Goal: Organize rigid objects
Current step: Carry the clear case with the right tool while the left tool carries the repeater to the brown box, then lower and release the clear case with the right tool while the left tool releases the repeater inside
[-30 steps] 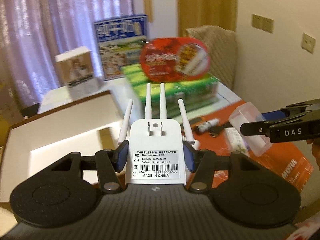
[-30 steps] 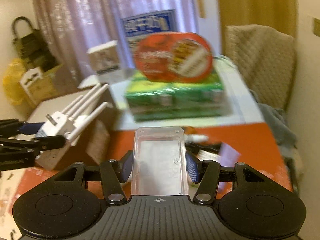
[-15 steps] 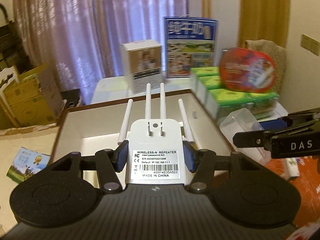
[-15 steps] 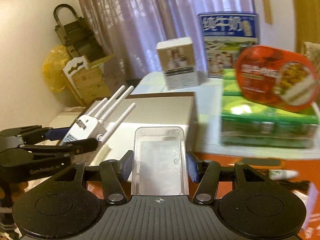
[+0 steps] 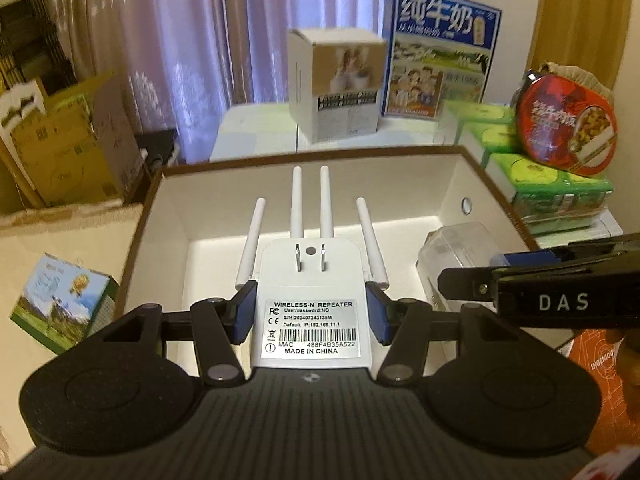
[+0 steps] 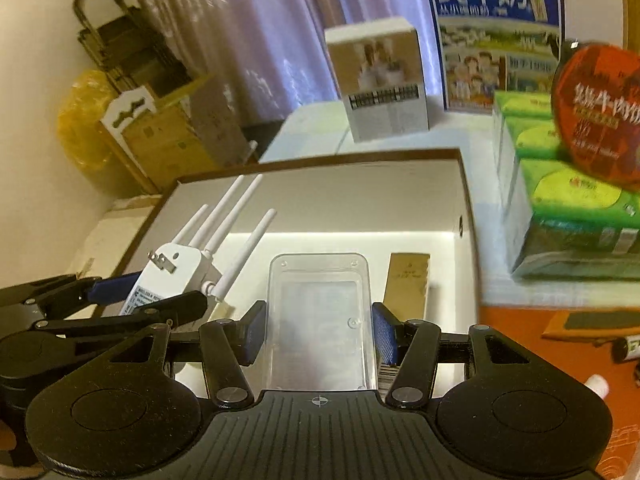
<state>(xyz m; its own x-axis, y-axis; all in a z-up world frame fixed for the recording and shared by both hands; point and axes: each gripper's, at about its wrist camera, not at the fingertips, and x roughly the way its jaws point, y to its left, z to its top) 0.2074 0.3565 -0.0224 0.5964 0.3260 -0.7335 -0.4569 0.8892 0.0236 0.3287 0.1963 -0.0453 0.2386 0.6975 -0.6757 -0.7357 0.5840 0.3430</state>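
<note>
My left gripper (image 5: 310,316) is shut on a white wireless repeater (image 5: 310,280) with several antennas, held over the open white box with a brown rim (image 5: 492,184). My right gripper (image 6: 318,334) is shut on a clear plastic case (image 6: 320,320), also over that box (image 6: 466,200). The repeater (image 6: 172,272) and left gripper (image 6: 120,300) show at the left of the right wrist view. The clear case (image 5: 456,256) and right gripper (image 5: 472,280) show at the right of the left wrist view. A brown flat piece (image 6: 408,284) lies inside the box.
Behind the box stand a white carton (image 5: 340,84) and a blue milk box (image 5: 436,52). Green packs (image 5: 552,184) topped by a red tin (image 5: 568,120) sit at right. Cardboard boxes (image 5: 72,144) are at left, a small green box (image 5: 64,304) nearer. An orange surface (image 6: 560,360) lies right.
Both grippers have swung left from above the orange surface and the green packs to over the open box, each still holding its object.
</note>
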